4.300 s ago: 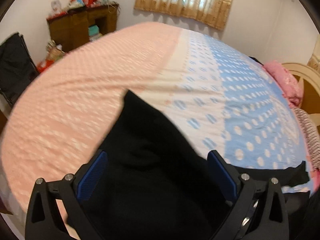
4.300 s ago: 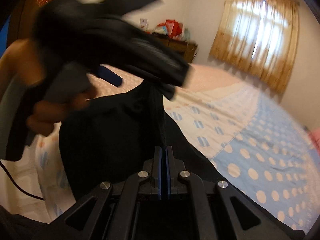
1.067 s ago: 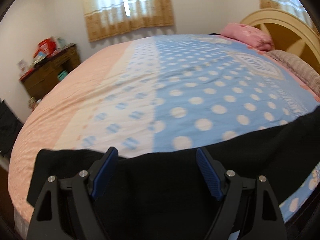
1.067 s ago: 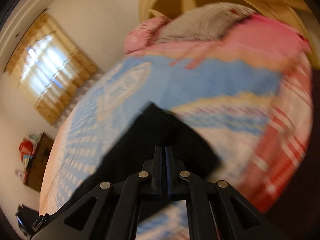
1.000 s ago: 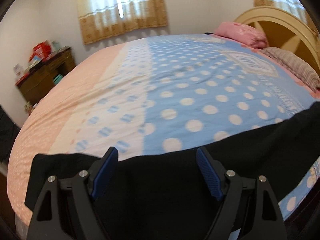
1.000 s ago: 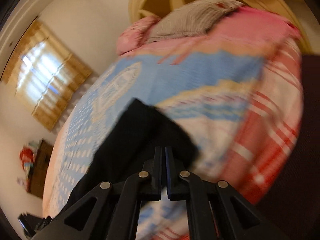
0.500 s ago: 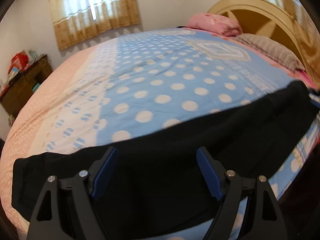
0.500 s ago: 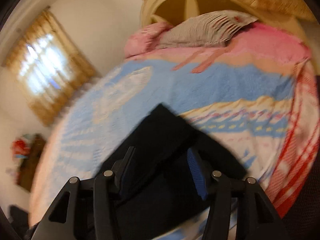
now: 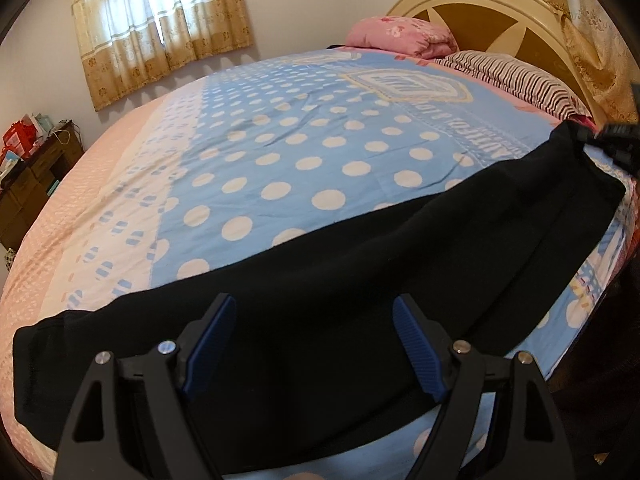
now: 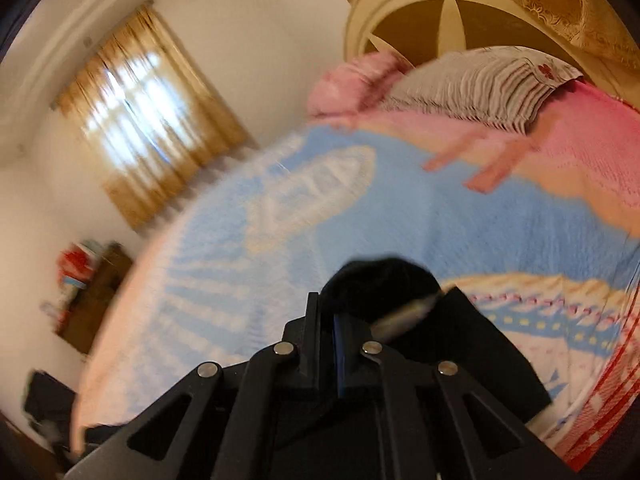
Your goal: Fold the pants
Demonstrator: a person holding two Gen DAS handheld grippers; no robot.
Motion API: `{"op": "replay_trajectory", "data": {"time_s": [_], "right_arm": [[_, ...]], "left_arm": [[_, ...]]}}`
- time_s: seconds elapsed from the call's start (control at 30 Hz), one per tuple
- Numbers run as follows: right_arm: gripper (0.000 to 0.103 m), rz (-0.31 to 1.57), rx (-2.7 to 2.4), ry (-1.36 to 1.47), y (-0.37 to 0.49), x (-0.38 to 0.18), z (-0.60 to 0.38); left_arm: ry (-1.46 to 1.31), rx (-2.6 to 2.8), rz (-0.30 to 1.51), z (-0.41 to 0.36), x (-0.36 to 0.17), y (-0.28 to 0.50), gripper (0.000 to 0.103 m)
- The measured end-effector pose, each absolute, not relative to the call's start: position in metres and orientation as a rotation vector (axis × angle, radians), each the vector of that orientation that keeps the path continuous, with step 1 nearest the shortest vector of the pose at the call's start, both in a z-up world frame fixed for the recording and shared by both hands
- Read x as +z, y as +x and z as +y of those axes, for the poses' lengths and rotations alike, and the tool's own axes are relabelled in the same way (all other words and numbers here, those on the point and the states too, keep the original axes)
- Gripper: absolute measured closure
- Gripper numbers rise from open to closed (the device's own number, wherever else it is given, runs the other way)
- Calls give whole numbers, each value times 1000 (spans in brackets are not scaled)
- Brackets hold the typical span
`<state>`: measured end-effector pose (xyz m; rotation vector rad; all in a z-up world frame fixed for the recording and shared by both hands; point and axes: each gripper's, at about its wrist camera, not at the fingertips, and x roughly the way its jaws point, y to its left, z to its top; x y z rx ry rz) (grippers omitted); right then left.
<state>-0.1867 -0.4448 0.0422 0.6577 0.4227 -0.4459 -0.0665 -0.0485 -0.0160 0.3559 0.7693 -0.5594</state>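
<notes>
Black pants [image 9: 360, 280] lie stretched in a long band across the near edge of the bed, over the polka-dot blue cover [image 9: 300, 140]. My left gripper [image 9: 310, 320] hovers over their middle, its blue pads wide apart and nothing pinched between them. In the right wrist view my right gripper [image 10: 326, 308] has its jaws closing tight on a bunched corner of the pants [image 10: 480, 364], which humps up just past the tips. That gripper [image 9: 618, 140] also shows in the left wrist view, at the pants' far right end.
A pink pillow [image 9: 400, 34] and a striped pillow [image 9: 512, 76] rest against the cream headboard [image 9: 480, 4]. A wooden cabinet [image 9: 28, 184] with clutter stands left of the bed. A curtained window [image 9: 160, 20] is on the far wall. The bed edge runs just below the pants.
My left gripper slid right along the pants, still open. My right gripper opened over the pants' end, then shut on its corner and rose a little.
</notes>
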Motion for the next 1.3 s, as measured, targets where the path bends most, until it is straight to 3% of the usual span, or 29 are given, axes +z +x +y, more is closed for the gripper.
{"op": "replay_trajectory", "data": {"time_s": [0.1, 0.33, 0.63, 0.8, 0.93, 1.13, 1.3], "right_arm": [[98, 434, -440, 705, -207, 46, -450], [98, 616, -625, 822, -255, -18, -471], [98, 672, -667, 697, -235, -13, -474], [89, 563, -652, 859, -252, -3, -493], [83, 412, -719, 751, -272, 17, -451], [83, 603, -185, 839, -191, -37, -350], [83, 686, -78, 931, -141, -85, -314]], "left_arm": [[348, -564, 776, -50, -16, -66, 20], [346, -618, 771, -57, -11, -69, 20], [349, -670, 761, -67, -5, -76, 20], [350, -662, 764, -64, -5, -77, 20], [371, -658, 773, -55, -12, -79, 18], [406, -627, 801, -44, -30, -79, 18], [407, -617, 774, -36, -26, -84, 18]]}}
